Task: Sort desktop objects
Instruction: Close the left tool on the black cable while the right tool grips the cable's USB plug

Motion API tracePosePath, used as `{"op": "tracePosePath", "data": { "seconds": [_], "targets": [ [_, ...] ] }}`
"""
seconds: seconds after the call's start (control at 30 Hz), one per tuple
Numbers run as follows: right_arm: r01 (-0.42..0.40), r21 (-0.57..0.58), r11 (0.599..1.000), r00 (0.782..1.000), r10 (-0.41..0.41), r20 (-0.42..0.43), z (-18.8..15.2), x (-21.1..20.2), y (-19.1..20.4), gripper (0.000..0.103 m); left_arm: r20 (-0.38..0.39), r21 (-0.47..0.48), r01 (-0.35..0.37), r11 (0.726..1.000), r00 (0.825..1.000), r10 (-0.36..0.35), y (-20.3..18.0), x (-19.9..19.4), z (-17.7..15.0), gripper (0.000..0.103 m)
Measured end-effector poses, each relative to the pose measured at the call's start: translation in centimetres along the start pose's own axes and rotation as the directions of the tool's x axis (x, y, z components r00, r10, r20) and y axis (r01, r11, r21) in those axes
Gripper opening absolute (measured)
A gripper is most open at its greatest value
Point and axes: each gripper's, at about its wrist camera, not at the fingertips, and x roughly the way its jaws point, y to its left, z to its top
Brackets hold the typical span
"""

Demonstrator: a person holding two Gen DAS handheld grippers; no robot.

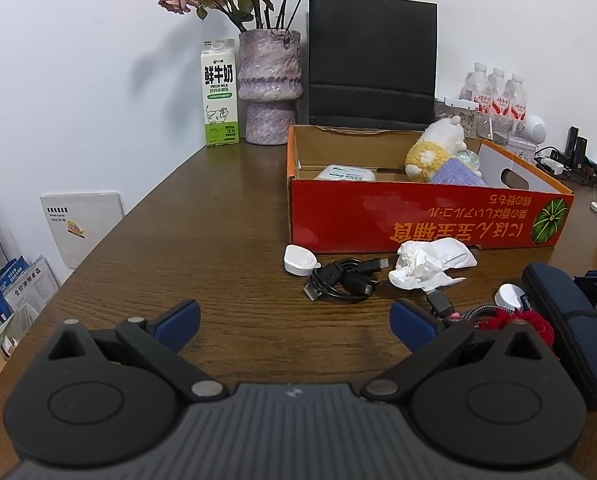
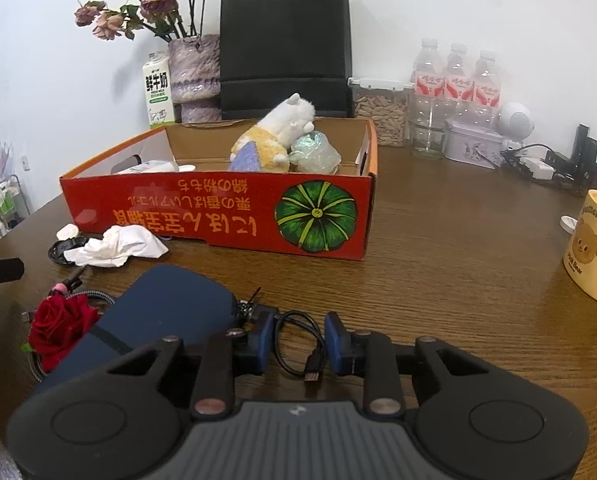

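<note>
The right gripper [image 2: 300,346] had its blue-padded jaws drawn in narrow around a looped thin black USB cable [image 2: 302,340] lying on the brown wood-grain table [image 2: 458,264]; the cable sat between the pads, but whether they actually pressed on it could not be told. Just left of that gripper lay a long dark navy fabric zip case [image 2: 170,316], with a red artificial rose [image 2: 60,326] and a braided grey cable [image 2: 94,296] beside it. The left gripper [image 1: 294,322] hovered over bare table with its jaws spread wide and nothing between them. Ahead of it lay a second coiled black cable [image 1: 342,280], a small white plastic spoon-shaped dish [image 1: 298,260] and a crumpled white tissue [image 1: 430,264], all close to the front wall of a shallow red-and-orange cardboard box printed with a green pumpkin [image 2: 218,220]. Inside the box were a white-and-yellow plush toy [image 2: 276,136], a lilac knitted cloth [image 2: 246,158], a pale iridescent wrapped bundle [image 2: 314,154] and a white flat packet [image 1: 346,173]. Behind the box stood a black paper carrier bag [image 2: 284,48], a mottled purple ceramic vase of dried roses [image 1: 268,88] and a green-and-white milk carton [image 1: 219,94]. At the right were three clear water bottles with pink labels [image 2: 456,80] and a cream-yellow bear mug [image 2: 592,246].
</note>
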Motion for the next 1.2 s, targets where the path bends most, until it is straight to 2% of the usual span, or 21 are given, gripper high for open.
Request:
{"op": "tracePosePath", "data": {
  "seconds": [0.1, 0.13, 0.17, 0.3, 0.6, 0.67, 0.73, 0.83, 0.9, 0.93, 0.97, 1.03, 1.07, 1.2],
  "targets": [
    [0.028, 0.008, 1.0, 0.999, -0.029, 0.019, -0.1, -0.3, -0.2, 0.024, -0.001, 0.003, 0.004, 1.0, 1.0, -0.004, -0.1, 0.3, 0.3, 0.103],
    [0.035, 0.013, 0.999, 0.999, -0.035, 0.024, -0.1, -0.4, -0.2, 0.02, 0.001, 0.008, 0.005, 1.0, 1.0, -0.005, -0.2, 0.4, 0.4, 0.103],
    [0.041, 0.019, 0.999, 0.999, -0.041, 0.026, -0.1, -0.4, -0.4, 0.001, 0.001, 0.015, 0.007, 1.0, 1.0, -0.007, -0.3, 0.6, 0.6, 0.103],
    [0.049, 0.06, 0.997, 0.999, -0.05, 0.018, -0.1, -0.3, -1.1, 0.003, -0.016, 0.041, 0.015, 0.999, 1.0, -0.015, -0.8, 1.9, 1.2, 0.103],
    [0.042, 0.063, 0.997, 0.999, -0.042, 0.001, -0.1, 0.0, -1.2, 0.004, -0.042, 0.018, -0.003, 1.0, 0.999, 0.004, -0.4, 4.2, 2.1, 0.1],
    [0.036, 0.067, 0.997, 0.999, -0.036, -0.007, -0.1, 0.1, -1.2, 0.009, -0.057, 0.002, 0.0, 1.0, 0.998, 0.0, -0.2, 4.8, 2.4, 0.09],
    [0.043, 0.056, 0.997, 0.999, -0.043, -0.009, -0.1, 0.1, -1.0, 0.009, -0.07, -0.02, 0.014, 1.0, 0.997, -0.016, 0.1, 5.3, 2.5, 0.081],
    [0.044, 0.049, 0.998, 0.999, -0.044, -0.011, -0.1, 0.2, -0.8, 0.012, -0.08, -0.046, 0.049, 0.998, 0.995, -0.053, 0.3, 5.8, 2.5, 0.075],
    [0.049, 0.044, 0.998, 0.999, -0.049, -0.011, -0.1, 0.3, -0.6, 0.012, -0.08, -0.059, 0.069, 0.996, 0.994, -0.073, 0.5, 6.0, 2.5, 0.066],
    [0.047, 0.046, 0.998, 0.999, -0.047, -0.011, 0.0, 0.3, -0.6, 0.012, -0.082, -0.066, 0.077, 0.995, 0.993, -0.082, 0.6, 6.1, 2.5, 0.055],
    [0.044, 0.048, 0.998, 0.999, -0.044, -0.011, 0.0, 0.3, -0.6, 0.012, -0.087, -0.08, 0.091, 0.993, 0.991, -0.098, 0.8, 6.2, 2.4, 0.038],
    [0.041, 0.049, 0.998, 0.999, -0.041, -0.01, 0.0, 0.4, -0.5, 0.008, -0.096, -0.102, 0.128, 0.986, 0.986, -0.138, 0.9, 6.5, 2.3, 0.023],
    [0.04, 0.054, 0.998, 0.999, -0.039, -0.01, 0.0, 0.4, -0.5, 0.004, -0.096, -0.107, 0.143, 0.984, 0.983, -0.154, 0.9, 6.4, 2.3, 0.021],
    [0.029, 0.07, 0.997, 1.0, -0.028, -0.006, 0.0, 0.3, -0.6, 0.003, -0.077, -0.097, 0.137, 0.986, 0.987, -0.145, 0.5, 5.9, 1.8, 0.019]
  ]
}}
